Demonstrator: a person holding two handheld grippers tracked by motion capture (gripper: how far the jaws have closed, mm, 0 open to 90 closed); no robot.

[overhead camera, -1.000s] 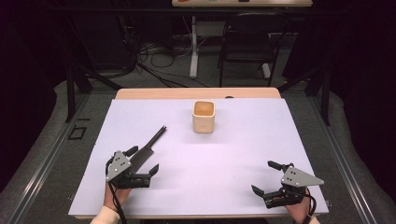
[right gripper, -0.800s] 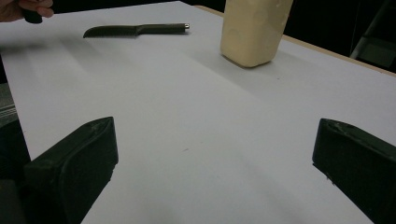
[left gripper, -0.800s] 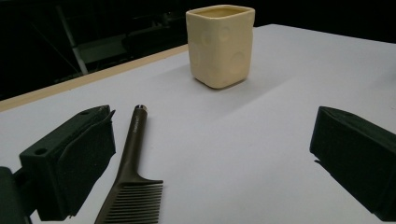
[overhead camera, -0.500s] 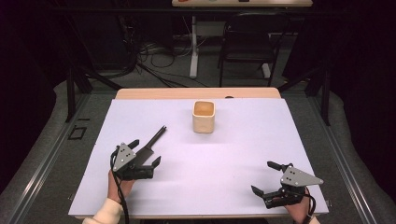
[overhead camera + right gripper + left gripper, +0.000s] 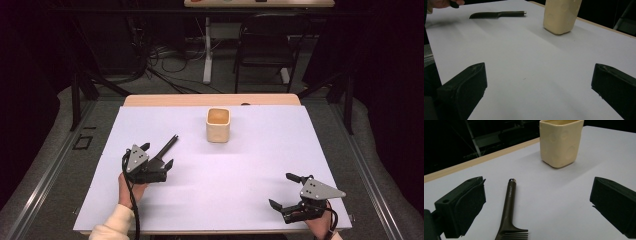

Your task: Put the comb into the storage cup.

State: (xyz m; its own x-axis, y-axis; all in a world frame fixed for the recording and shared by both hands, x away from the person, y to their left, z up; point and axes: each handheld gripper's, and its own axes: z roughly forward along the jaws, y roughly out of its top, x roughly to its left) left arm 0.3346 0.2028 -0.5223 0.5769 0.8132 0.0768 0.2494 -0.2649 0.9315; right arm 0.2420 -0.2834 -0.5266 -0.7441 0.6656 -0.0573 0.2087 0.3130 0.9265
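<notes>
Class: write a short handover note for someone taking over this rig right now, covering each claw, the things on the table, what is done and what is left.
Left claw: open, low over the comb, jaws either side of its handle, not gripping.
Right claw: open, near the table's front right, holding nothing.
Comb: flat on the table, left of the cup, handle end toward it.
Cup: upright, centre rear.
Done: left claw lined up on the comb.
Left: close and lift; probably it goes into the cup.

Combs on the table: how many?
1. A dark comb lies on the white table between the left gripper's open jaws, near-left of the cream cup.
</notes>
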